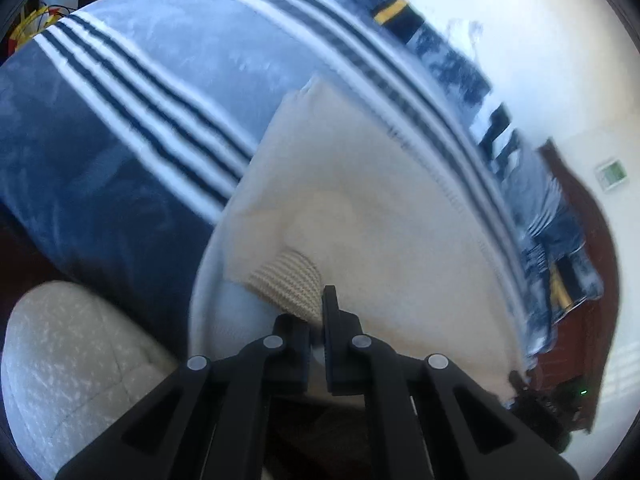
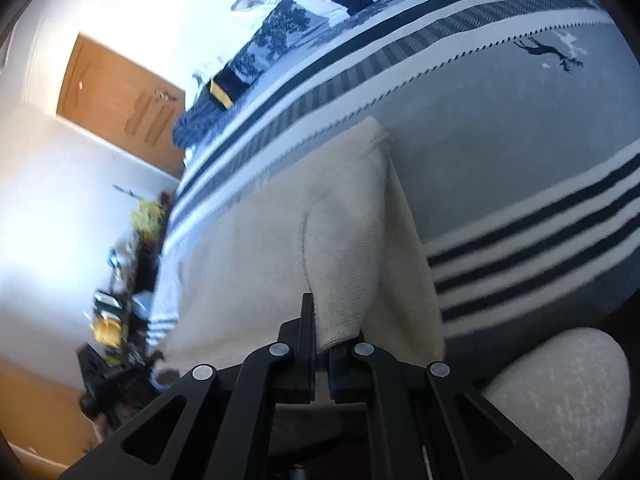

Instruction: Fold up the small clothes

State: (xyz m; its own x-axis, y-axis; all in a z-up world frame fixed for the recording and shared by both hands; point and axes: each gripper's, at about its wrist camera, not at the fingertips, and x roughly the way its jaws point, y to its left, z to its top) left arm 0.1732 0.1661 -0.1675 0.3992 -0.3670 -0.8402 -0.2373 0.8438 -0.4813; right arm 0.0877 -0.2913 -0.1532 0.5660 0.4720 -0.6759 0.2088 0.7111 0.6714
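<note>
left wrist view: the left gripper sits at the bottom centre, its jaws brought together and clamped on the ribbed cuff of a cream knit. the knit fills the middle and lower right of the frame, lying on a grey-blue blanket with navy and white stripes. its upper corner sits near mid-frame and its left edge runs down toward the cuff. bare blanket lies to the left and above. a speckled white cushion fills the lower left, just beside the gripper's frame. at the right edge a dark wood edge and a white wall close the room. a small green-faced panel hangs on that wall; nothing on it can be read. a dark strip with a yellow band lies at the top. the top left corner clutter is too blurred to name.

right wrist view: the right gripper is at the bottom centre, jaws closed and pinching a lifted fold of the knit, whose hem hangs between them. the knit spreads left and up; its right edge falls down to the lower right. open blanket lies to the right, bearing a small deer print. the cushion is cut off at the lower right. a wooden door stands at the upper left, and a blurred jumble lines the left edge of the bed. no writing is legible.
</note>
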